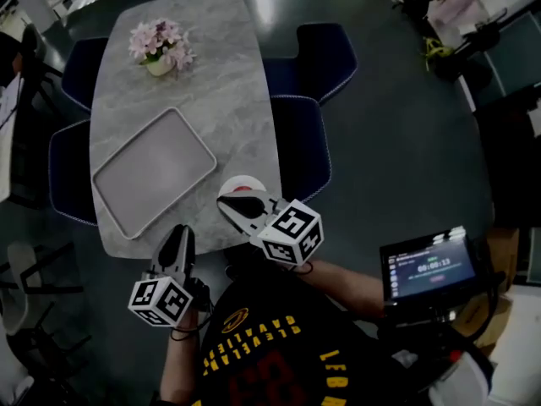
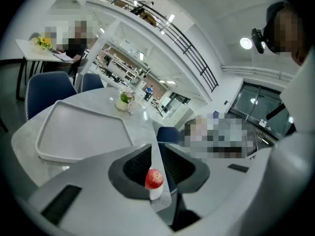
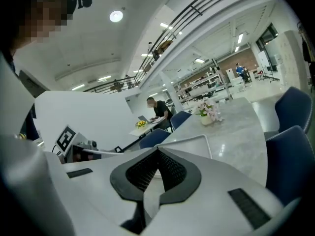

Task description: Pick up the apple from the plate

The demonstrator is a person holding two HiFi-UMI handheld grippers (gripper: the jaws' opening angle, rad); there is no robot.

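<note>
The red apple [image 1: 242,180] sits on a small white plate [image 1: 256,188] near the front right corner of the grey table [image 1: 224,74]. My right gripper [image 1: 230,206] hovers just over and in front of it, hiding most of it. Its jaws [image 3: 157,150] meet at the tips with nothing between them. My left gripper [image 1: 179,233] is lower left, above the table's front edge, also shut and empty. In the left gripper view the apple [image 2: 154,178] shows small through the slit behind the closed tips [image 2: 156,145].
A large grey tray [image 1: 152,172] lies on the table's left half. A pot of pink flowers [image 1: 161,47] stands at the far end. Blue chairs [image 1: 306,142] line both sides. A screen [image 1: 427,269] is mounted at my right. A person sits at a distant table [image 3: 156,108].
</note>
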